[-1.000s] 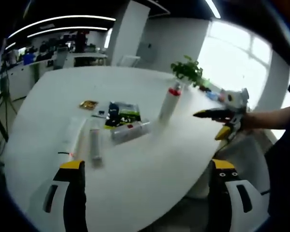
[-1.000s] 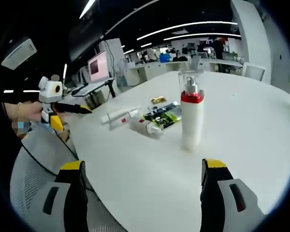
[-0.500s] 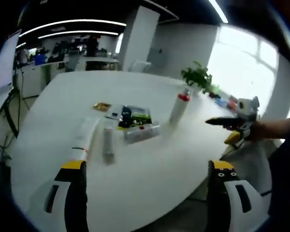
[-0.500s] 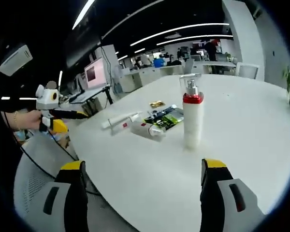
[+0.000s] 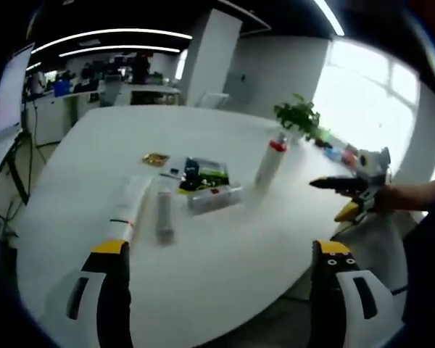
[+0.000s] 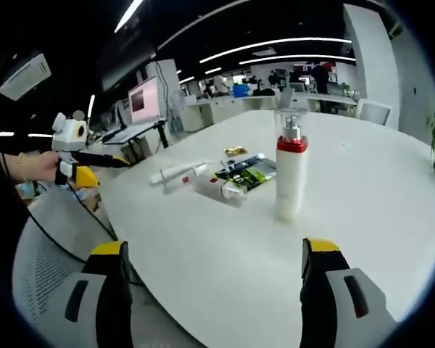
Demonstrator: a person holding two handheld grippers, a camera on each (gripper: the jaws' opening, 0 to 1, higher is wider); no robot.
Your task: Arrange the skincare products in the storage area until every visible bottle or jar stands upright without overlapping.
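Note:
A white pump bottle with a red collar stands upright on the white table; it is also in the left gripper view as the pump bottle. Lying flat beside it are a white bottle with a red label, a grey-white tube and a long white tube. A green and black packet lies behind them. My left gripper is open, short of the table edge. My right gripper is open too, with the pump bottle ahead of it. Each gripper appears at the side in the other's view.
A small gold packet lies farther back on the table. A potted plant stands at the far edge. A mesh chair sits below the table's near edge. Desks and monitors fill the room behind.
Both views have shifted slightly with the hands. The products lie as before, and both grippers stay open.

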